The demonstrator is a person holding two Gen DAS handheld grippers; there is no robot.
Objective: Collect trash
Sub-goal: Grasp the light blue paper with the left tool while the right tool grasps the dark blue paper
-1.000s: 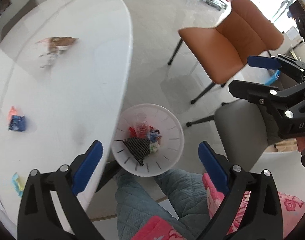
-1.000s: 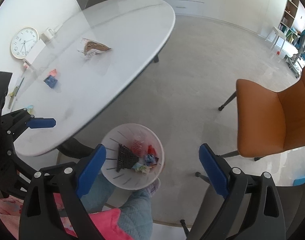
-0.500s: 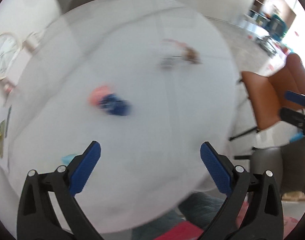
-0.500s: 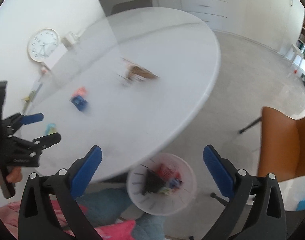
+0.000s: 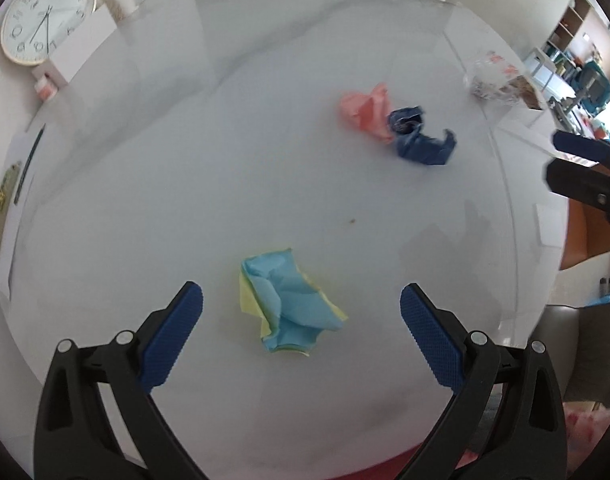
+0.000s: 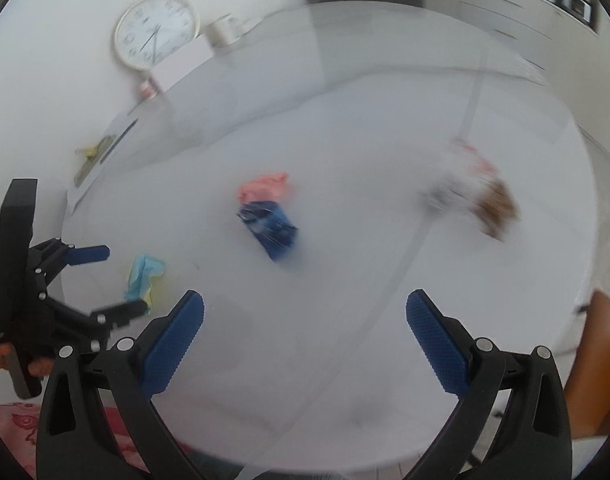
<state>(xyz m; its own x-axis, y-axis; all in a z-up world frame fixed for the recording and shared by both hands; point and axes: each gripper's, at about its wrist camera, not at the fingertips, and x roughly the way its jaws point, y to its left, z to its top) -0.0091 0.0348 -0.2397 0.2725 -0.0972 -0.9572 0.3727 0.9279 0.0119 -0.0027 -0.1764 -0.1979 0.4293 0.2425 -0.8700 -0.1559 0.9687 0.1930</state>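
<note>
**Q.** What does the step in hand call for?

**A.** The left gripper hangs over the table with the blue-and-yellow paper wad lying between its jaws, a little nearer the left one. Judged from this, the move is to lower straight down until both blue pads flank the wad, then close across its crumpled bulk — not on a loose yellow corner, which would likely slip or tear. The paper looks light and springy, so a gentle pinch should do.

**Q.** How do the jaws stand?

**A.** Left gripper: jaws spread wide, holding nothing, apart from the wad and above it. Right gripper: jaws also spread wide and empty — nothing lies between them but bare table.

**Q.** Where is the rest of the trash?

**A.** Ahead of the left jaws and toward their right side, a pink paper wad touches a dark blue wrapper. Farther ahead and right lies a clear wrapper, blurred in both views. In the right wrist view the pink and blue pair sits ahead of the jaws, slightly left.
</note>
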